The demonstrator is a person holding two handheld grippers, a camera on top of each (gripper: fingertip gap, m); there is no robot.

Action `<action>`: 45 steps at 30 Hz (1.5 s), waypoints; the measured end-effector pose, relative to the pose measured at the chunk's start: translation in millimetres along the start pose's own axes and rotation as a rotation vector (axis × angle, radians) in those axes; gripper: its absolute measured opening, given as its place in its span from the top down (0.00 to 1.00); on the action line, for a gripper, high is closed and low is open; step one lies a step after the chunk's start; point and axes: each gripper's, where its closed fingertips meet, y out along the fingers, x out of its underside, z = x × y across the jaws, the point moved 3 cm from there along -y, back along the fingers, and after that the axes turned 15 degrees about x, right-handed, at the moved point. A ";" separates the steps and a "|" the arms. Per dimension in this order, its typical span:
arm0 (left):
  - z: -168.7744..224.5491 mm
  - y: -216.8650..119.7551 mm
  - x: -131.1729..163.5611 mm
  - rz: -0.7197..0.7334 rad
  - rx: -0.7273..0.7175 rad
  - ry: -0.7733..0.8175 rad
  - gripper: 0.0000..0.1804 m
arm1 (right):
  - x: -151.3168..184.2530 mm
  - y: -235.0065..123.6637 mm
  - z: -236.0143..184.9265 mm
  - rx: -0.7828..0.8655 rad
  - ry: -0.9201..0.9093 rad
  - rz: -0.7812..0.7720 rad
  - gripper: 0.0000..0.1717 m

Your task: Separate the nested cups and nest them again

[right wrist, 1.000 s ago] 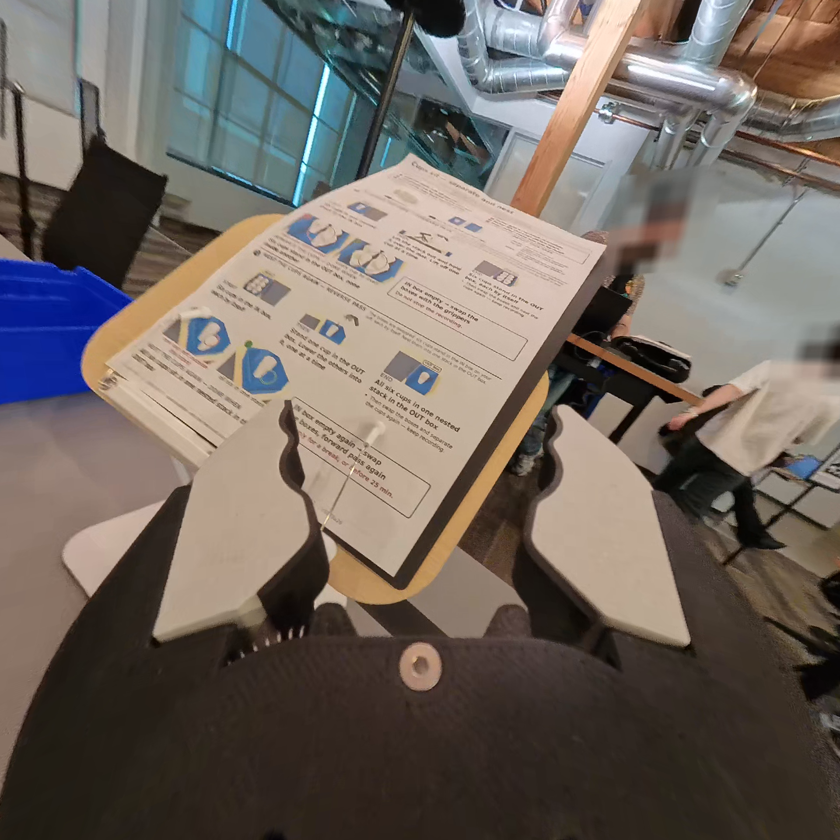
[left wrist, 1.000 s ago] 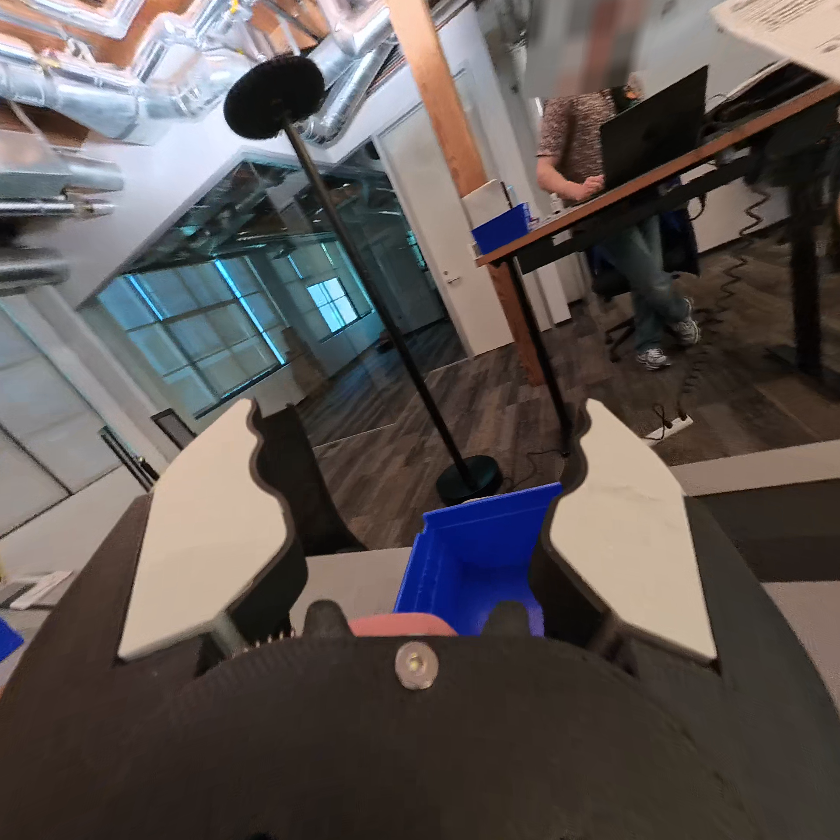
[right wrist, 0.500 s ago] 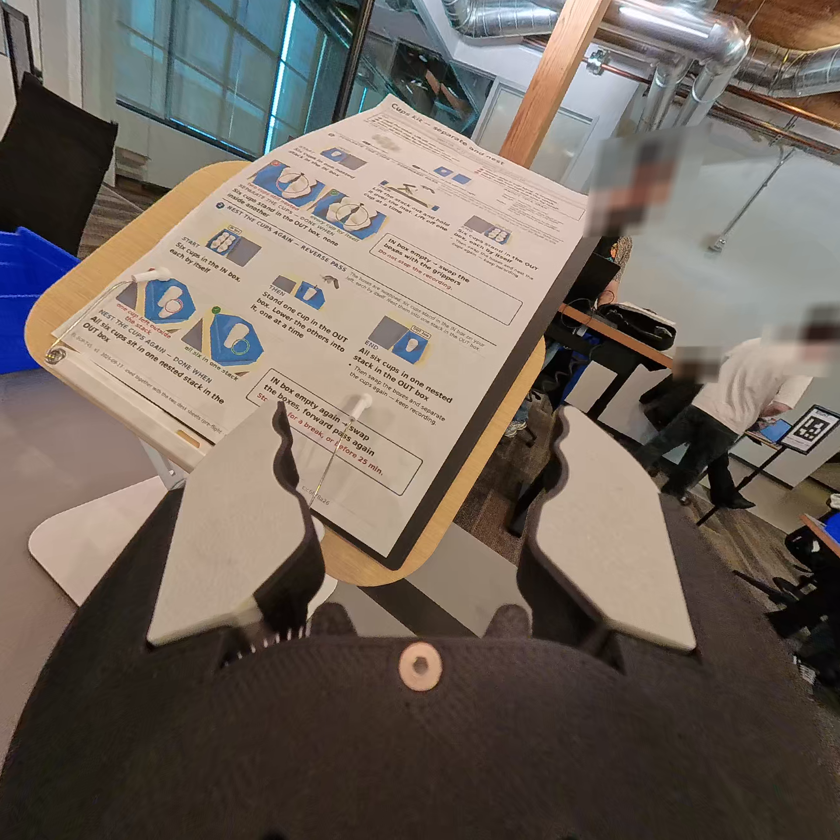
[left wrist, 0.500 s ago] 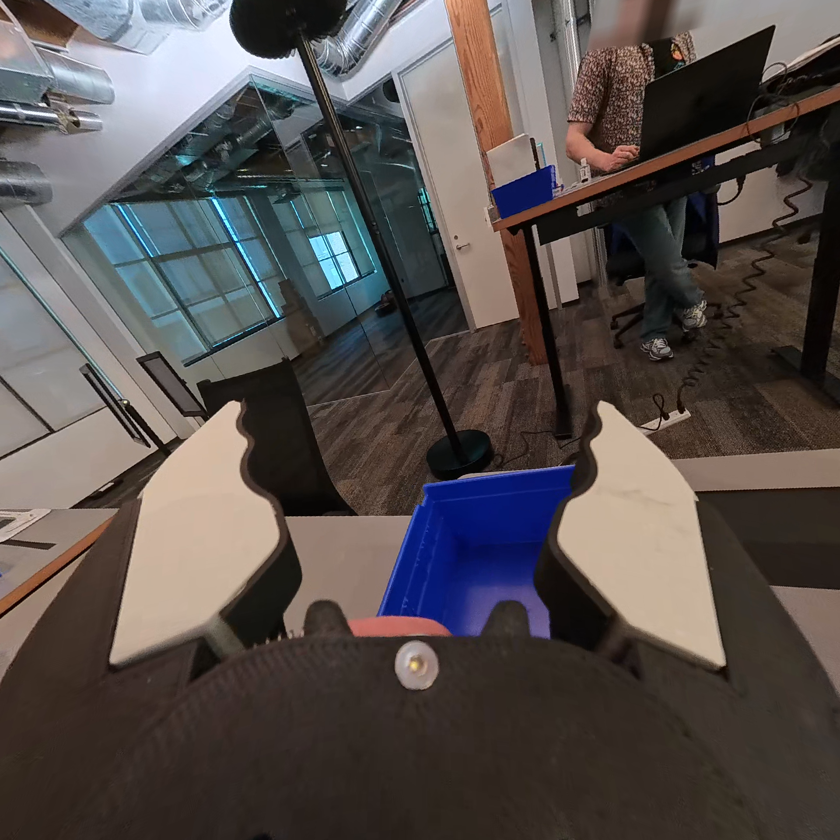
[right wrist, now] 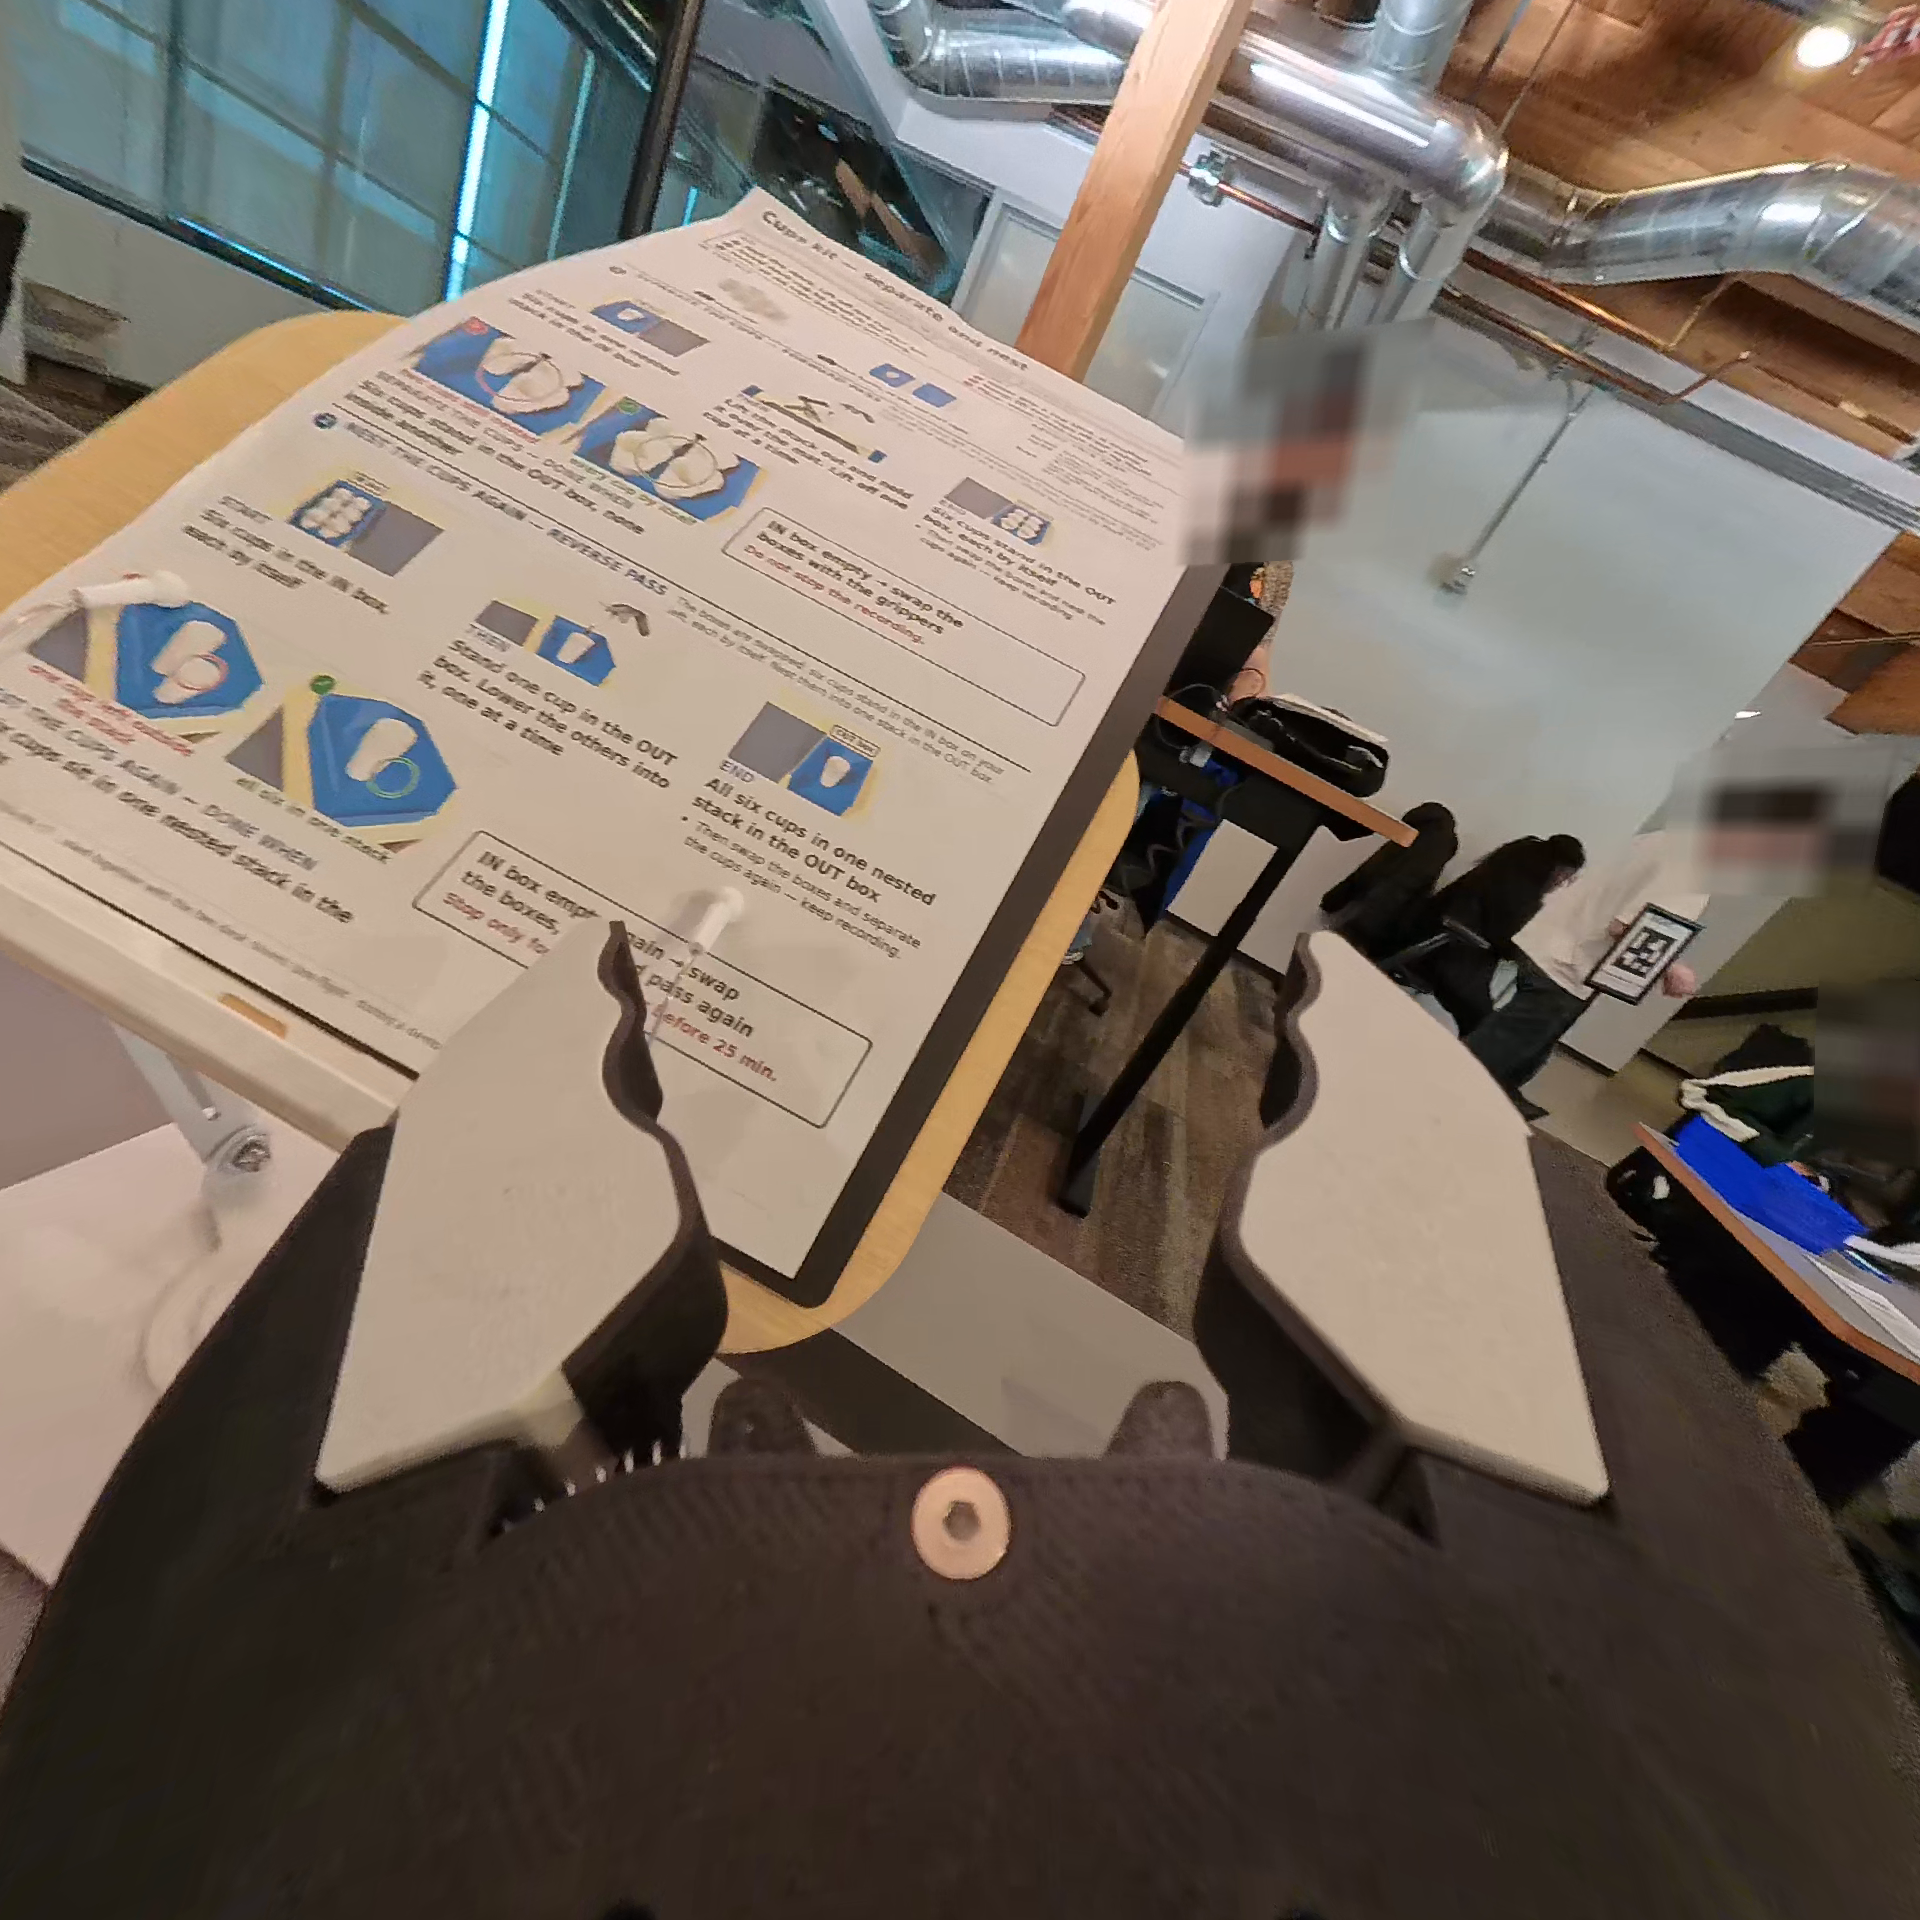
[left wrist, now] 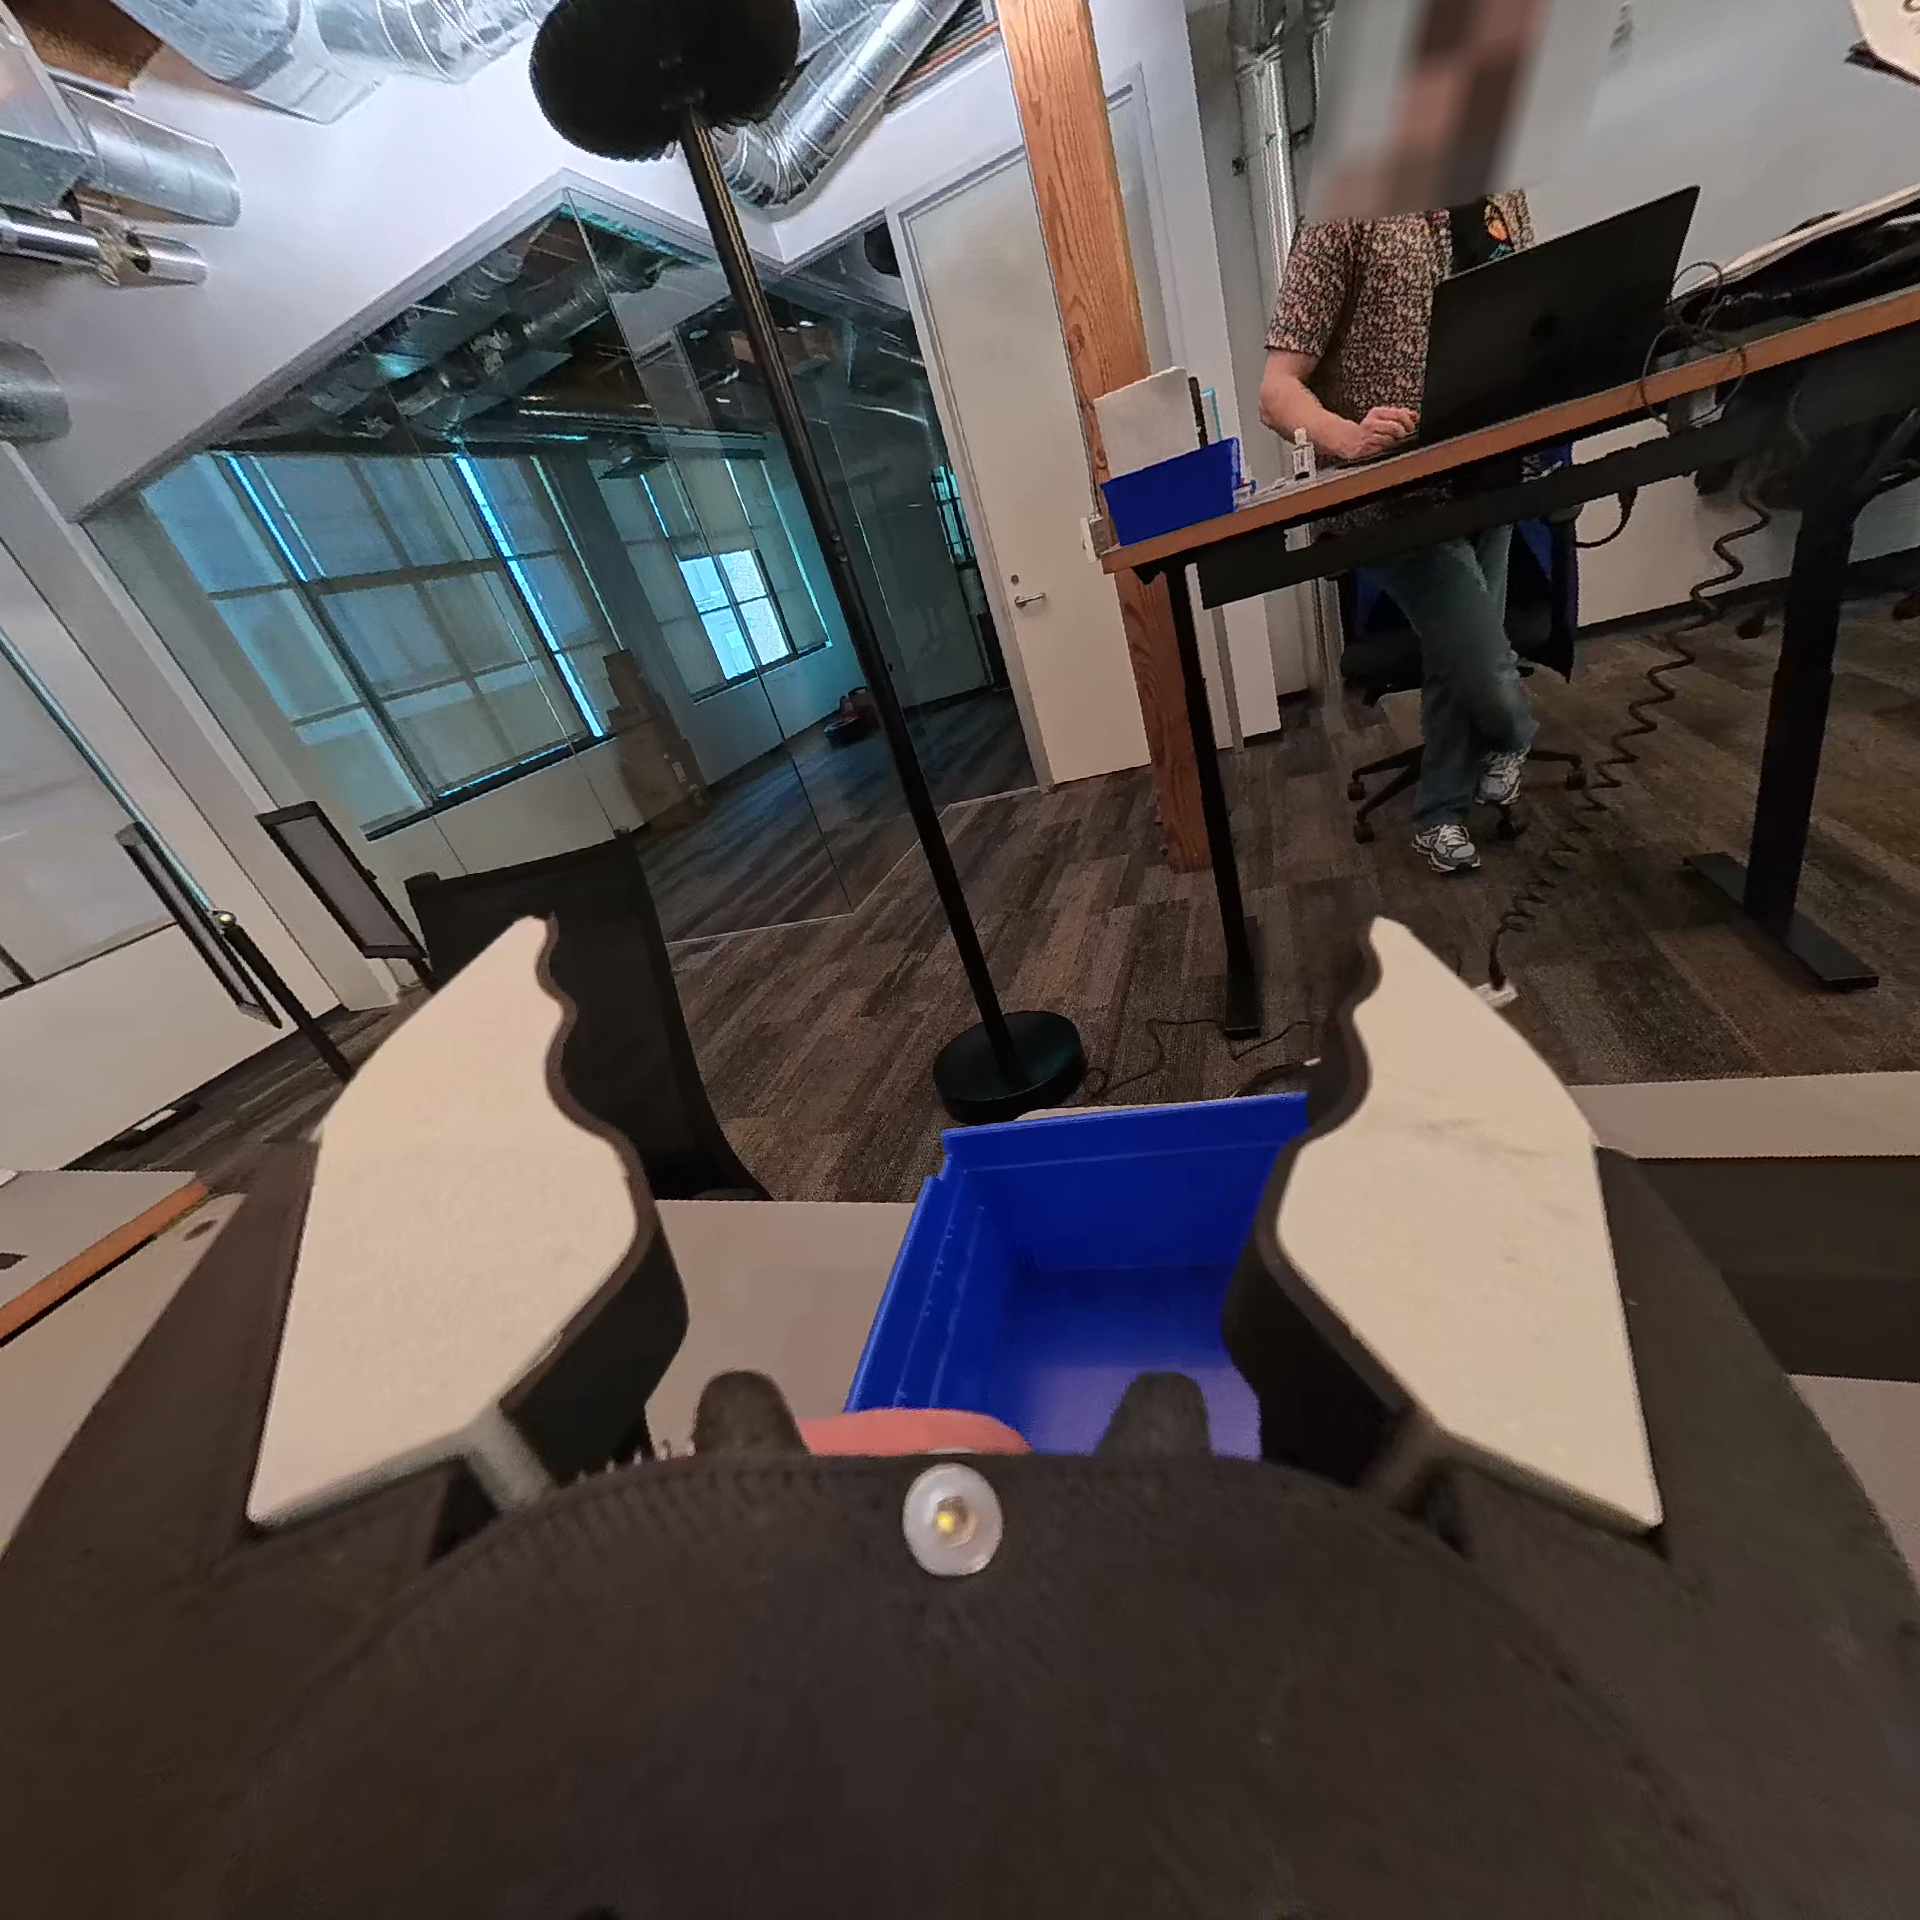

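Note:
My left gripper is open wide and empty, held over the grey table. A blue bin stands just beyond it, partly behind the right finger, and what I see of its inside holds nothing. A pinkish-red rounded edge shows just above the gripper's body; I cannot tell what it is. My right gripper is open and empty and faces a printed instruction sheet on a tilted wooden stand. No cup shows clearly in either view.
A black pole on a round base stands on the floor beyond the table. A person stands at a desk with a laptop and another blue bin. More people and desks are at the right in the right wrist view.
Both grippers' jaws have opened a little wider. The left view has levelled out over the blue bin. The right gripper has swung right, so the blue bin at its left has left view.

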 end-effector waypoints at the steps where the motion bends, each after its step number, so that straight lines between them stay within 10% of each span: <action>1: 0.0 -0.4 -0.6 0.006 0.005 -0.009 0.27 | 2.1 1.1 1.5 0.015 -0.007 0.000 0.32; 21: 0.9 7.0 7.5 0.008 0.024 -0.001 0.26 | 37.0 16.0 15.1 0.100 -0.056 -0.065 0.28; 33: -62.9 -5.2 31.5 -0.085 0.002 -0.058 0.28 | 14.9 1.3 94.8 0.201 0.065 -0.033 0.33; 45: -61.4 8.0 59.0 -0.145 0.108 -0.087 0.30 | 44.9 16.1 57.1 0.051 0.067 -0.138 0.35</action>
